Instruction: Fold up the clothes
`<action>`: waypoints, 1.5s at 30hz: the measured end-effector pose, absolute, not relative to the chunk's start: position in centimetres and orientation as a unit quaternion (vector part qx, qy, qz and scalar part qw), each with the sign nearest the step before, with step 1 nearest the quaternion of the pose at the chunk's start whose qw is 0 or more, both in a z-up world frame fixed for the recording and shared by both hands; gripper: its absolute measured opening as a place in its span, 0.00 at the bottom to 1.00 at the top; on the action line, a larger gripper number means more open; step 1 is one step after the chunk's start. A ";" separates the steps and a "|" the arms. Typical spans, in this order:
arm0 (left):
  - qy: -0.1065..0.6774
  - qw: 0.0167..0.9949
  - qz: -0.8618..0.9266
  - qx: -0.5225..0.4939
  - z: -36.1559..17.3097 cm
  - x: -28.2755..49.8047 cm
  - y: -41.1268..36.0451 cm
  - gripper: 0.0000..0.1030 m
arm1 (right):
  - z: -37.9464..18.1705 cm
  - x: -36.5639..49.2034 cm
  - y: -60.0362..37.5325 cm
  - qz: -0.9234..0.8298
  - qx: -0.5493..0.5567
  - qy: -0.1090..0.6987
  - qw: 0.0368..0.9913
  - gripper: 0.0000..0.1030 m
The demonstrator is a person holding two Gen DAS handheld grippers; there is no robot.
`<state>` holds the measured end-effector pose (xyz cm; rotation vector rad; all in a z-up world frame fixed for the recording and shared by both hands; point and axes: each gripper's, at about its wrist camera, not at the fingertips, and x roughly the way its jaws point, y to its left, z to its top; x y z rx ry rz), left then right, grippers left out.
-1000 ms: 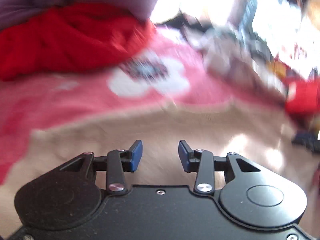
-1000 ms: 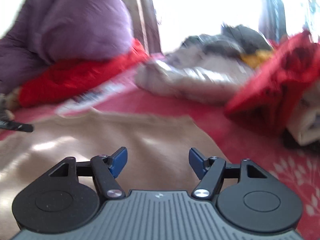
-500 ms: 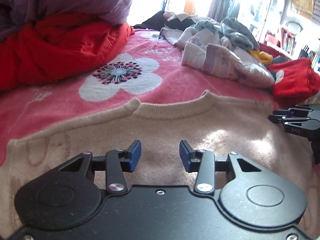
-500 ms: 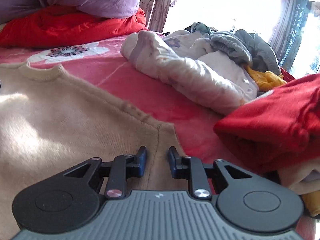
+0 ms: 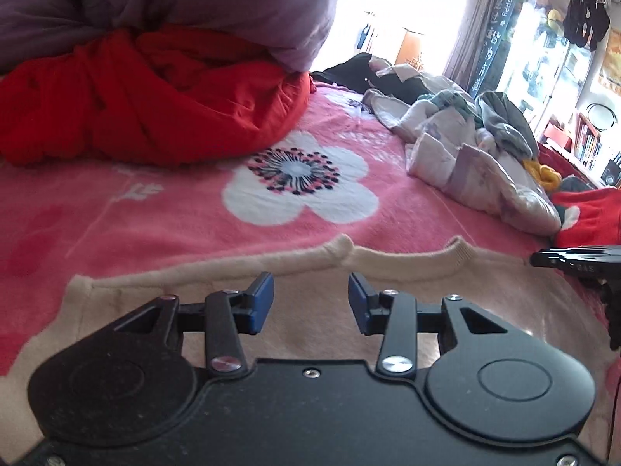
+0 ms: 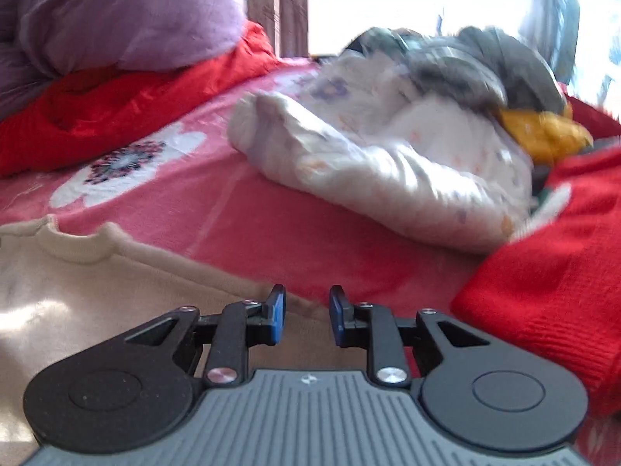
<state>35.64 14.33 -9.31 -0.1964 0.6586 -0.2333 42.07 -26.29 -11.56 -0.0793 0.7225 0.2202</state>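
Our left gripper (image 5: 310, 303) low over beige sweater (image 5: 310, 272), jaws wide, nothing between. Our right gripper (image 6: 306, 312) at sweater's right shoulder edge, jaws narrow, gap showing, cloth not pinched. Sweater flat on pink floral bed blanket (image 5: 194, 209), neckline away from us. Beyond: white garment pile (image 6: 388, 163), red knit (image 6: 551, 256), red bedding (image 5: 155, 97), purple pillow (image 6: 128, 11).
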 end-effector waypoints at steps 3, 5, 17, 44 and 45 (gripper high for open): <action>0.325 0.934 -0.129 -0.075 -9.4 36.8 13.5 0.40 | -9.9 40.3 -22.1 0.165 -0.065 0.316 0.932 0.25; 0.328 0.931 -0.141 -0.078 -9.7 37.3 12.8 0.40 | -9.5 39.9 -18.7 0.212 -0.085 0.303 0.925 0.25; 0.363 0.917 -0.132 -0.102 -11.3 39.7 12.5 0.42 | -12.5 46.7 -15.5 0.241 0.035 0.363 0.899 0.05; 0.344 0.929 -0.095 0.095 -11.5 25.7 2.5 0.43 | -12.0 27.8 -11.5 0.205 -0.229 0.327 0.894 0.27; 0.335 0.932 -0.100 0.096 -10.8 24.8 2.4 0.43 | -11.9 26.6 -12.1 0.207 -0.213 0.332 0.895 0.36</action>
